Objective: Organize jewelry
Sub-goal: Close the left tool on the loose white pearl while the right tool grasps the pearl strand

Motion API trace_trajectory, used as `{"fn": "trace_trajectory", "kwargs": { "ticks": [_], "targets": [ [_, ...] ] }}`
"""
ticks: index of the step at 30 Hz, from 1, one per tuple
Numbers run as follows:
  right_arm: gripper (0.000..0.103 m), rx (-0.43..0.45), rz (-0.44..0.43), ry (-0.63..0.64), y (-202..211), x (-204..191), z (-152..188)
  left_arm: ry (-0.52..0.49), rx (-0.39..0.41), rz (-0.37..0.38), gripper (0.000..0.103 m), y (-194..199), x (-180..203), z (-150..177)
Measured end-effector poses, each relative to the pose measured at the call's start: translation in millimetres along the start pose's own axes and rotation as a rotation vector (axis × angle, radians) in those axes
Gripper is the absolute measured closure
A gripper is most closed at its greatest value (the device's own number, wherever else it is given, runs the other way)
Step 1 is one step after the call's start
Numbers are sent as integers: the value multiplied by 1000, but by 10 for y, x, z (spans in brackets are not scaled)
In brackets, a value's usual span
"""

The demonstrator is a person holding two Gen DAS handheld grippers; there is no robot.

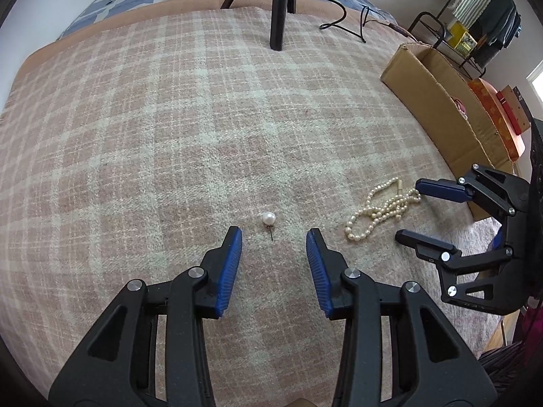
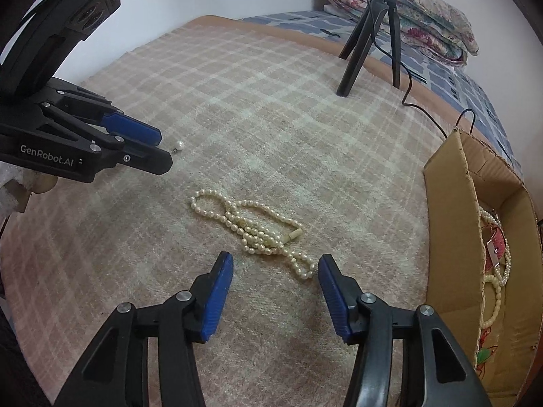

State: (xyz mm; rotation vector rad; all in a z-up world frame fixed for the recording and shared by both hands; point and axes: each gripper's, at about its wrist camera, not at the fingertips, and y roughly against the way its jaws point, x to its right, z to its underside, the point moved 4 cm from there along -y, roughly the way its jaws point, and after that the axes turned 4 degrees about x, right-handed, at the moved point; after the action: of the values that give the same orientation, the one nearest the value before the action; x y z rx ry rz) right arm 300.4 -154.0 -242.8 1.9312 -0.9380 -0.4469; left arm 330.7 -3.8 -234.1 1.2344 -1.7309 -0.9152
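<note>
A single pearl stud earring (image 1: 268, 218) with a thin pin lies on the pink plaid blanket (image 1: 169, 118), just ahead of my open, empty left gripper (image 1: 274, 235). It also shows in the right wrist view (image 2: 179, 146), just past the left gripper (image 2: 163, 149). A tangled pearl necklace (image 2: 253, 229) lies just ahead of my open, empty right gripper (image 2: 275, 264). In the left wrist view the necklace (image 1: 380, 208) lies next to the right gripper (image 1: 410, 208).
An open cardboard box (image 2: 454, 224) stands at the right and holds pearl strands and red and green pieces (image 2: 493, 254). A black tripod (image 2: 370, 34) with a cable stands at the back of the blanket. Folded bedding (image 2: 404, 10) lies behind it.
</note>
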Motion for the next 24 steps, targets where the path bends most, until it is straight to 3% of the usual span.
{"fn": "trace_trajectory", "kwargs": {
  "ticks": [7, 15, 18, 24],
  "targets": [
    [49, 5, 1, 9, -53, -21, -32, -11, 2, -11, 77, -89, 4, -54],
    [49, 3, 6, 17, -93, -45, -54, -40, 4, -23, 80, -180, 54, -63],
    [53, 2, 2, 17, -99, -52, -56, -49, 7, -30, 87, -200, 59, -65],
    [69, 3, -17, 22, -97, -100, -59, -47, 16, -42, 96, -212, 42, -67]
  ]
}}
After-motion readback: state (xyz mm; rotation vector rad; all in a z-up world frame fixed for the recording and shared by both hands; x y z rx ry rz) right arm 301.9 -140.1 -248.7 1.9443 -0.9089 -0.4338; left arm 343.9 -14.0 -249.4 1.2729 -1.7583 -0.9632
